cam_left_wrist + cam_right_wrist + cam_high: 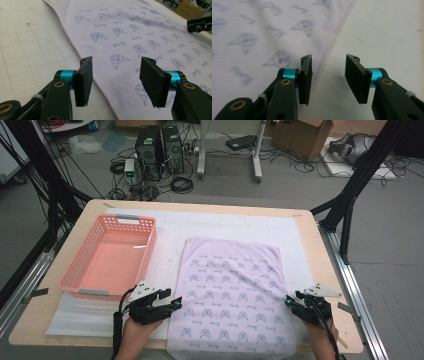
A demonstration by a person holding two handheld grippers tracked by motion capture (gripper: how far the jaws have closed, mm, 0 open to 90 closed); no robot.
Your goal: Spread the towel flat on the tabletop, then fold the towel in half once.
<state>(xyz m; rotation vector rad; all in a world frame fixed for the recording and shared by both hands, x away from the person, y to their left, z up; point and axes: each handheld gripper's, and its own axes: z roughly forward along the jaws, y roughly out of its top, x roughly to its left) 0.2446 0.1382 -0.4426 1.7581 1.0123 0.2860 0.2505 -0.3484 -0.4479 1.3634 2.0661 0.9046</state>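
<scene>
A pale lilac cloth (231, 290) printed with small blue cat faces lies flat on the white mat, its near end reaching the table's front edge. My left gripper (176, 302) is open at the cloth's left edge, near the front; in the left gripper view its jaws (116, 75) straddle the hem of the cloth (140, 32) with nothing between them. My right gripper (288, 301) is open at the cloth's right edge. In the right gripper view its jaws (328, 75) stand just over the stitched hem of the cloth (262, 32), empty.
An empty pink plastic basket (80, 275) sits on the left of the table, just beyond my left gripper. The white mat (240, 225) covers most of the wooden tabletop. Black frame struts stand at both table sides, with cables and computers on the floor behind.
</scene>
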